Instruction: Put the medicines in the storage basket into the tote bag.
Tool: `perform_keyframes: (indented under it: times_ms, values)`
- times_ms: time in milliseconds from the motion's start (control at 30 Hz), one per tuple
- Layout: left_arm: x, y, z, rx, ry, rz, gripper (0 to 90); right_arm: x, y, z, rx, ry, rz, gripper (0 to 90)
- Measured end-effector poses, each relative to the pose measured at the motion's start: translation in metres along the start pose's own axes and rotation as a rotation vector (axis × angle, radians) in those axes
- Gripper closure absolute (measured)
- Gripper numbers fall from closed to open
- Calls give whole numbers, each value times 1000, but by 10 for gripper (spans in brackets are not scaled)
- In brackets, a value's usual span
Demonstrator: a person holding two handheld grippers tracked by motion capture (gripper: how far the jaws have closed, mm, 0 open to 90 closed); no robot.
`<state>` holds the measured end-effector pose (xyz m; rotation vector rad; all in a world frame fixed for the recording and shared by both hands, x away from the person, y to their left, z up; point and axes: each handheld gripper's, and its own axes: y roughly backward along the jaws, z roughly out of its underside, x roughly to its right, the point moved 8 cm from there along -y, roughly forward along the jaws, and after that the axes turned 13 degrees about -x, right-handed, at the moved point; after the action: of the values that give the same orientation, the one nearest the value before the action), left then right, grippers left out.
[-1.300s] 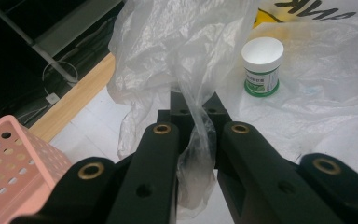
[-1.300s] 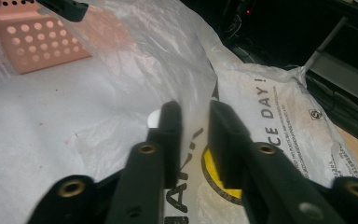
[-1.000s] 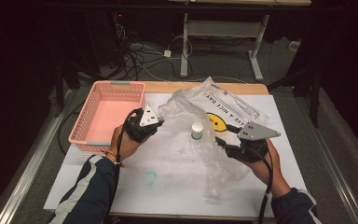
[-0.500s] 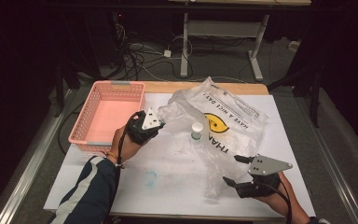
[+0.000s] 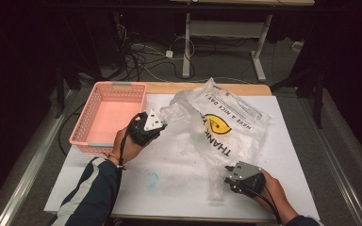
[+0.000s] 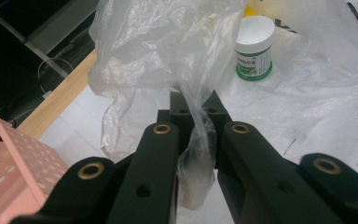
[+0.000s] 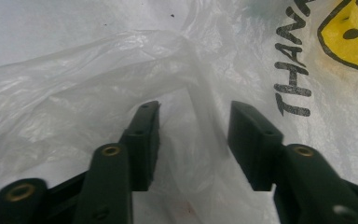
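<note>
2 grippers work one clear plastic bag [image 5: 226, 125] spread over the middle of the white table [image 5: 122, 188], and the step in hand looks like opening it, though that is only a judgement. At 9 o'clock on the table sits an empty pink basket [image 5: 104, 117]. Just right of it, the left gripper [image 6: 193, 109] has its jaws pressed together on a twisted strand of the bag's edge, and a small white, green-labelled jar [image 6: 255, 46] stands beyond the jaws at 1 o'clock in the left gripper view, apparently under the film. At 5 o'clock on the table, the right gripper [image 7: 193, 140] stands spread wide around a bunched fold of the bag's near end, pinching nothing yet. To do this well, the right jaws should probably close on a single layer of film, then pull away from the left so the mouth parts without dragging the jar over.
</note>
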<state>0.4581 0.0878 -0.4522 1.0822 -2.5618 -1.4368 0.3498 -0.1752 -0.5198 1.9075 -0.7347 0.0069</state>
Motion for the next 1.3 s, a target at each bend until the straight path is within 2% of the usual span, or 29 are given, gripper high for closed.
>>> perform_keyframes:
  times_ms: [33, 67, 100, 133, 200, 267, 300, 333, 467, 567, 667, 1300]
  values:
    - [0, 0, 0, 1, 0, -1, 856, 0, 0, 0, 0, 0, 0, 680]
    - [0, 0, 0, 1, 0, -1, 856, 1, 0, -1, 6, -8, 4, 768]
    - [0, 0, 0, 1, -1, 0, 856, 2, 0, -2, 13, -12, 5, 816]
    - [0, 0, 0, 4, 1, 1, 856, 2, 0, -2, 13, -12, 5, 816]
    - [0, 1, -1, 10, 3, 3, 856, 4, 5, -6, 43, -29, 20, 880]
    - [0, 1, -1, 16, 6, 5, 856, 5, 8, -8, 58, -32, 26, 883]
    - [0, 2, -1, 18, 6, 5, 857, 8, 15, -11, 88, -46, 40, 890]
    - [0, 2, -1, 20, 6, 4, 857, 8, 15, -11, 88, -46, 40, 890]
    - [-1, 4, 0, 27, 7, 3, 856, 17, 28, -21, 160, -75, 60, 894]
    - [-4, 6, 1, 26, 7, -8, 857, 21, 32, -24, 181, -86, 65, 894]
    - [-7, 7, 2, 37, 25, -9, 857, 29, 37, -28, 214, -109, 71, 895]
    - [-11, 15, 4, 65, 26, 1, 858, 50, 56, -44, 310, -132, 126, 899]
